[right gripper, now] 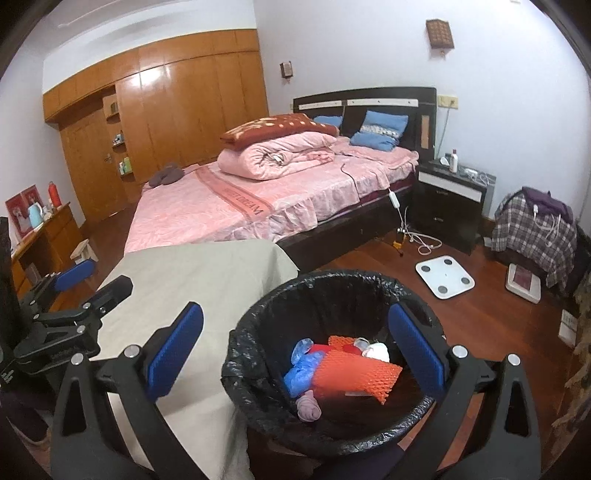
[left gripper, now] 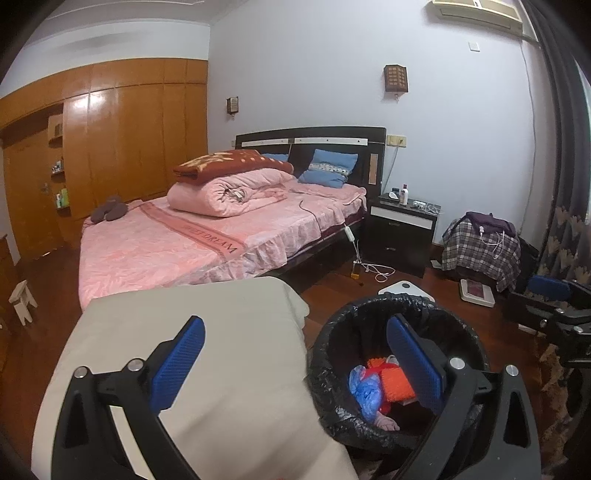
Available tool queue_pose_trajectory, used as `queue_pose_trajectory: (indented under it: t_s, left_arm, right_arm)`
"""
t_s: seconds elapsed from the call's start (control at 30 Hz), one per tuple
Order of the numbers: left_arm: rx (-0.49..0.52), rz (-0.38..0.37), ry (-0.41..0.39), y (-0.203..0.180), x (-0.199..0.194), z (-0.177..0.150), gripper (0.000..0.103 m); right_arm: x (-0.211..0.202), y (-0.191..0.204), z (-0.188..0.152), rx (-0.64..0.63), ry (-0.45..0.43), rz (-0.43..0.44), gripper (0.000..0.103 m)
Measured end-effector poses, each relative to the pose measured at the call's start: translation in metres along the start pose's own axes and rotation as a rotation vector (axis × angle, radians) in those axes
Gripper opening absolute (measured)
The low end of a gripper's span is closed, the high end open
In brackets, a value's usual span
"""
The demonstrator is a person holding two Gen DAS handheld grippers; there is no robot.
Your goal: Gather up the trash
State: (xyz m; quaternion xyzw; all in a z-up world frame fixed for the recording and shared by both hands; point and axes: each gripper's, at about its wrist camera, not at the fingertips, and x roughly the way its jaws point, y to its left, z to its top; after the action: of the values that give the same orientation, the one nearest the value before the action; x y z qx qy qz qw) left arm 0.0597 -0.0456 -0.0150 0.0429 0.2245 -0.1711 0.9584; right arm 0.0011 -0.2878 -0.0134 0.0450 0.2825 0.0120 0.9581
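Left wrist view: the left gripper (left gripper: pixel 295 363) hangs with jaws spread wide and nothing between them, just above the black-lined trash bin (left gripper: pixel 397 308). In the bin lie a blue plastic bag (left gripper: pixel 365 393) and orange foam netting (left gripper: pixel 397 386). A beige-covered table (left gripper: pixel 207 347) touches the bin's left side.

Right wrist view: the right gripper (right gripper: pixel 295 354) is likewise wide apart and empty over the bin (right gripper: pixel 258 369), where a rolled sock (right gripper: pixel 308 406) lies beside the netting (right gripper: pixel 354 373).

One trash bin (right gripper: pixel 332 369) with a black liner stands on the floor. Inside it lie one blue plastic wad (right gripper: pixel 301 369), one orange foam net (right gripper: pixel 354 373), one white crumpled piece (right gripper: pixel 376 350) and one mauve wad (right gripper: pixel 308 406). Two grippers appear, left (left gripper: pixel 295 362) and right (right gripper: pixel 295 354). One bed (right gripper: pixel 258 206) carries two blue pillows (right gripper: pixel 380 131). Two wall lamps (right gripper: pixel 439 33), one nightstand (right gripper: pixel 447 206) and one white scale (right gripper: pixel 445 277) are present.
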Motion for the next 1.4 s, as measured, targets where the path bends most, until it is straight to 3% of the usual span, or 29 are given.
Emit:
queue_pose_trajectory:
  t_s: [0.63, 1.4]
  left_arm:
    - [0.003, -0.007, -0.019, -0.002, -0.039, 0.002, 0.097]
    - [0.006, -0.004, -0.032, -0.003, -0.046, 0.004, 0.097]
  right_arm:
    - [-0.021, 0.022, -0.003, -0.017, -0.014, 0.017, 0.098]
    - [-0.023, 0.026, -0.003, -0.021, -0.015, 0.020, 0.098]
